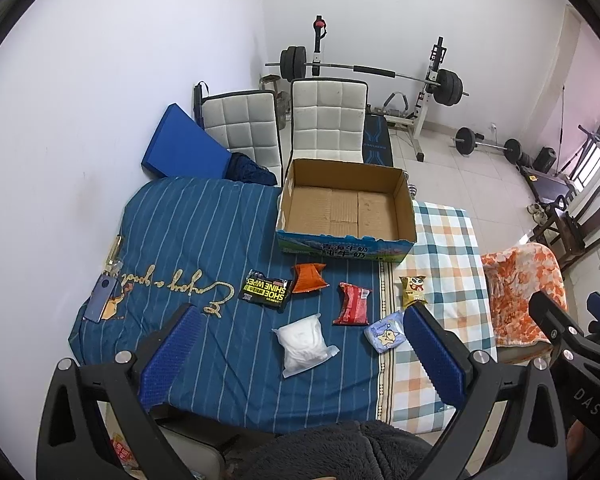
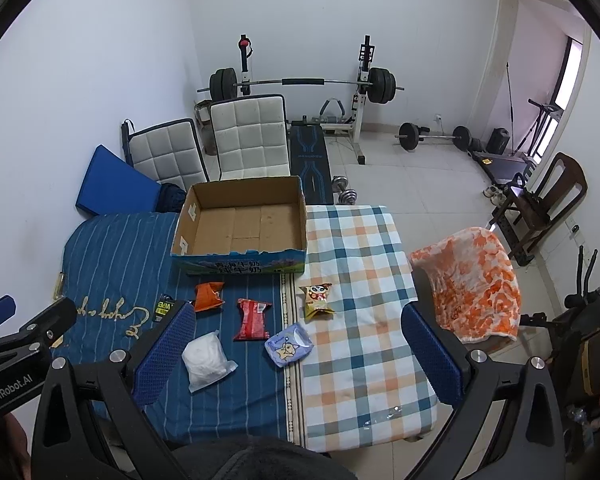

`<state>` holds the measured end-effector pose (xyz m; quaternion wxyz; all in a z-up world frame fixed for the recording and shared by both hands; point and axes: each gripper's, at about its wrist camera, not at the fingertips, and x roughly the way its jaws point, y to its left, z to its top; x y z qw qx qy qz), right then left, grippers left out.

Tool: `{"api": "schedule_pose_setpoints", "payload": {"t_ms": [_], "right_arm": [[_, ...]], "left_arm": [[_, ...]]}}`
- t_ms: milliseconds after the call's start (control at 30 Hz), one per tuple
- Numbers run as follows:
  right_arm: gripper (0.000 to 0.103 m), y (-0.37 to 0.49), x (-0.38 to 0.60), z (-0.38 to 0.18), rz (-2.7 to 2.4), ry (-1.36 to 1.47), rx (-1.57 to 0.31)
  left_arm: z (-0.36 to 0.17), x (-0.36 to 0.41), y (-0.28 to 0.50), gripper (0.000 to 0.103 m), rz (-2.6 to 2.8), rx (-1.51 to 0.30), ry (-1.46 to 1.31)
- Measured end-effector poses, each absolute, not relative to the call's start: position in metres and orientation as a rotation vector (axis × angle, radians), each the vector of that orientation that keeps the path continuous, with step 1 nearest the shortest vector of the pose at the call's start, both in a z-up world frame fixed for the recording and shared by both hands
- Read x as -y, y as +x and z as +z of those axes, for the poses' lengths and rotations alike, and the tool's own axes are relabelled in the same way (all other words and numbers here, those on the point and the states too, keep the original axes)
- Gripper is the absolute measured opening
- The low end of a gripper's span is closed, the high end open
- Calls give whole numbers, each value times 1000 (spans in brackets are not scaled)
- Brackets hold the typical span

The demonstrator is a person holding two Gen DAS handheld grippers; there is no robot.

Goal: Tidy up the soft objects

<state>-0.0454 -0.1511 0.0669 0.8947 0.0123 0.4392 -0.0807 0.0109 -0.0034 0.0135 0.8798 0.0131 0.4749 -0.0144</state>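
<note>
Striped blue cover (image 1: 204, 240) holds cardboard box (image 1: 346, 236), nothing inside it.

Navy white-striped blanket (image 1: 204, 220); blue, orange and white checked cloth (image 2: 360, 264); brown cardboard box (image 1: 342, 208); red packet (image 1: 353, 304) ahead of the blue-padded left gripper (image 1: 300, 344).

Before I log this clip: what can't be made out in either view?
- Wipes pack: in the right wrist view, mostly hidden behind a finger of the right claw; fully readable only from the left.
- Blue tissue pack: in the left wrist view, one edge covered by a finger of the left claw.
- Print on the box front: too small to read.
- Yellow snack: label unreadable.
- Person: only a dark sleeve at the bottom edge.
</note>
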Motion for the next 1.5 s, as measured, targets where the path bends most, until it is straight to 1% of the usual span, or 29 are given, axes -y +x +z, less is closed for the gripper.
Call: {"api": "schedule_pose_setpoints", "payload": {"t_ms": [500, 667, 767, 900, 1067, 1133, 1233, 1333, 1433, 1500], "right_arm": [[103, -53, 157, 61, -173, 36, -927], [103, -43, 171, 36, -161, 90, -962], [103, -24, 178, 3, -149, 108, -1022], [103, 15, 190, -67, -147, 138, -1158], [103, 60, 203, -167, -159, 163, -1344], [103, 78, 206, -216, -170, 174, -1424], [103, 99, 206, -275, -182, 143, -1515], [103, 115, 197, -314, -147, 108, -1577], [103, 132, 186, -334, -115, 82, -1585], [103, 144, 177, -357, -134, 15, -1641]], "left_arm": [[2, 6, 15, 103, -42, -1016, 13], [-30, 4, 37, 103, 5, -1055, 40], [-72, -5, 56, 103, 22, -1142, 25], [-142, -23, 82, 103, 61, -1293, -23], [-229, -36, 104, 103, 88, -1453, -100], [-266, -38, 111, 103, 89, -1522, -127], [-314, -36, 123, 103, 99, -1597, -117], [-355, -36, 131, 103, 98, -1657, -112], [-389, -31, 140, 103, 96, -1710, -128], [-410, -27, 145, 103, 100, -1749, -132]]}}
